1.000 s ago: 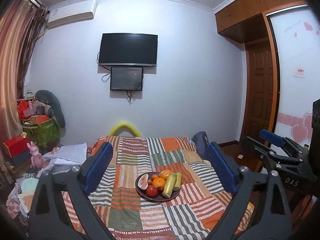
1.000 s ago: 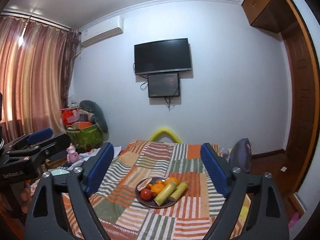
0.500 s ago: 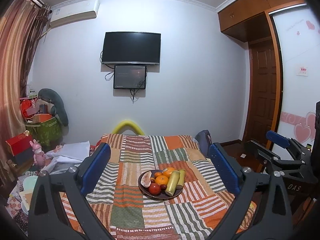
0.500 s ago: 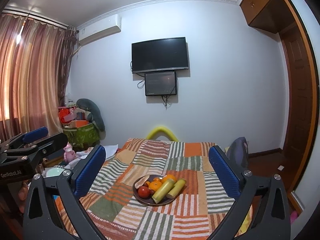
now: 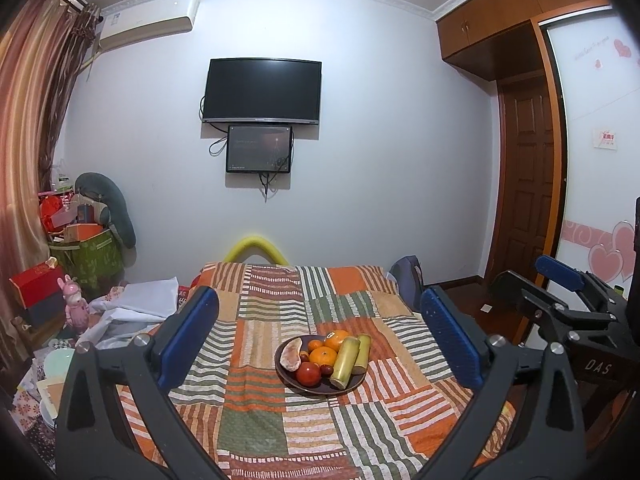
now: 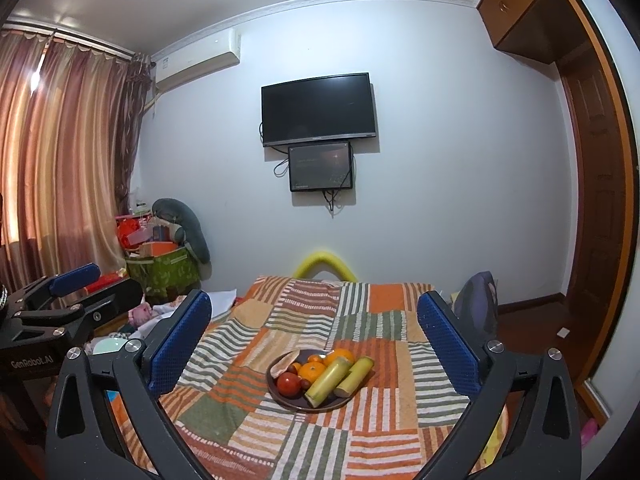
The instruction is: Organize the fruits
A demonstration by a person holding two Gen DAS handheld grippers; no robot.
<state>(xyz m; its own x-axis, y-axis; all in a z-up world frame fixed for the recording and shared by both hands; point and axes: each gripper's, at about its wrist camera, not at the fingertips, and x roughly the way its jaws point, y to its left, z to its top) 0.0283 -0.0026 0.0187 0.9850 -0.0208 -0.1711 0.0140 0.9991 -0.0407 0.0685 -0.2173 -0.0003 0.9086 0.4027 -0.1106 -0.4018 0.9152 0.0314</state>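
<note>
On the quilt (image 5: 256, 420) sits a dark plate (image 5: 316, 390) of fruit; small pieces between the oranges (image 5: 323, 357) and the tomato (image 5: 308, 373) are hard to make out. Both the left gripper (image 5: 320, 332) and right gripper (image 6: 314, 336) hang spread wide and empty, well short of the plate. Two cane sticks (image 6: 340, 374) lie along its right side. Clutter (image 6: 160, 256) fills the far-left corner.

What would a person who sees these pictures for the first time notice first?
The eye goes first to the dark plate of fruit in the middle of the patchwork quilt: oranges, a red apple and two yellow-green sugarcane pieces. Next comes the black TV high on the white wall. The left gripper and the right gripper frame the plate, both open and empty.
</note>
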